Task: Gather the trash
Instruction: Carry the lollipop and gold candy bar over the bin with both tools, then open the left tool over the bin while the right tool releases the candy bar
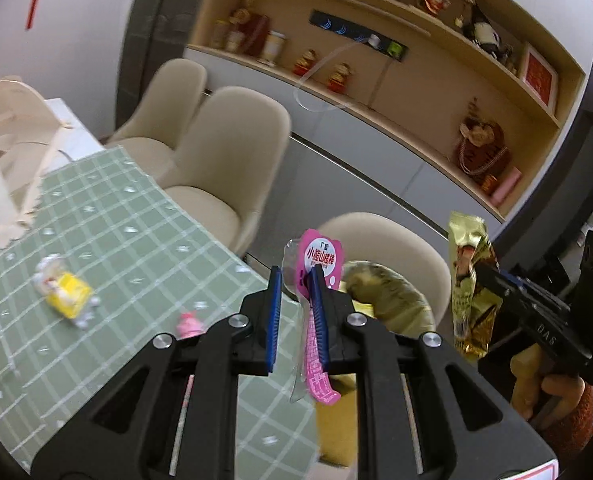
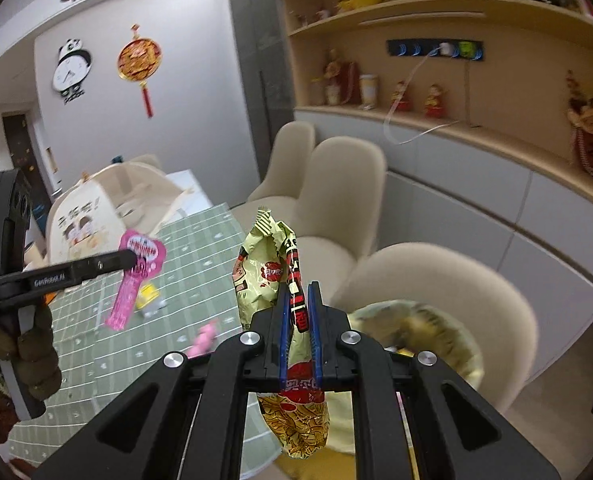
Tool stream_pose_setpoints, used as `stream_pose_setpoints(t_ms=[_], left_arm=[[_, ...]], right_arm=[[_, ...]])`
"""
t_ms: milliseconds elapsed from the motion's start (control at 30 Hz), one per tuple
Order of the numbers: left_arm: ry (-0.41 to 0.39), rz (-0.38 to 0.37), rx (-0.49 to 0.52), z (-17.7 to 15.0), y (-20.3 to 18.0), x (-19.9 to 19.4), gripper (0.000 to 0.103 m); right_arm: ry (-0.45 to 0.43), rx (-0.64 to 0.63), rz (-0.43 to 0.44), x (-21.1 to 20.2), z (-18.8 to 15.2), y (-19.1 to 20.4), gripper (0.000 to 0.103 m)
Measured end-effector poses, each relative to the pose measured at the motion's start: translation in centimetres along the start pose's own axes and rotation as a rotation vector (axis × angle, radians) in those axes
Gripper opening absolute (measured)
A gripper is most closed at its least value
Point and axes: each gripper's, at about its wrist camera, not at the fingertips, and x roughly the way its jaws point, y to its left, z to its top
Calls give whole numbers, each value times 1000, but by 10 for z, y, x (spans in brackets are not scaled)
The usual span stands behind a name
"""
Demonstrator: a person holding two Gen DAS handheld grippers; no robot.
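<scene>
Pink wrapper (image 1: 316, 280) is pinched in the left gripper (image 1: 296, 276) at frame centre. The right gripper (image 2: 297, 292) clamps a gold snack bag (image 2: 274, 264) at centre frame.

Left wrist view: lower part of pink wrapper (image 1: 314, 320) runs behind the blue pad of one of the fingers (image 1: 319, 316); small print unreadable. Bin-like container (image 1: 392, 300) beyond the desk (image 1: 136, 240) edge is motion-blurred and partly covered by the gripper body; contents cannot be told. Small pink item (image 1: 188, 324) half hidden by a finger link. Right wrist view: gold snack bag (image 2: 296, 420) mid-section hidden between the pads.
</scene>
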Motion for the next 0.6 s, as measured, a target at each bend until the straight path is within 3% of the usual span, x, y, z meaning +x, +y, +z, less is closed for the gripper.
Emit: stream_pose_setpoints(t_ms=[300,600], left_arm=[[118,7,31,-2,-65,81,15],[200,1,50,-16,-95,138,15]], right_arm=[[-38,86,-51,-11,5,-94,10],[-5,122,-46,7,-6,-141,10]])
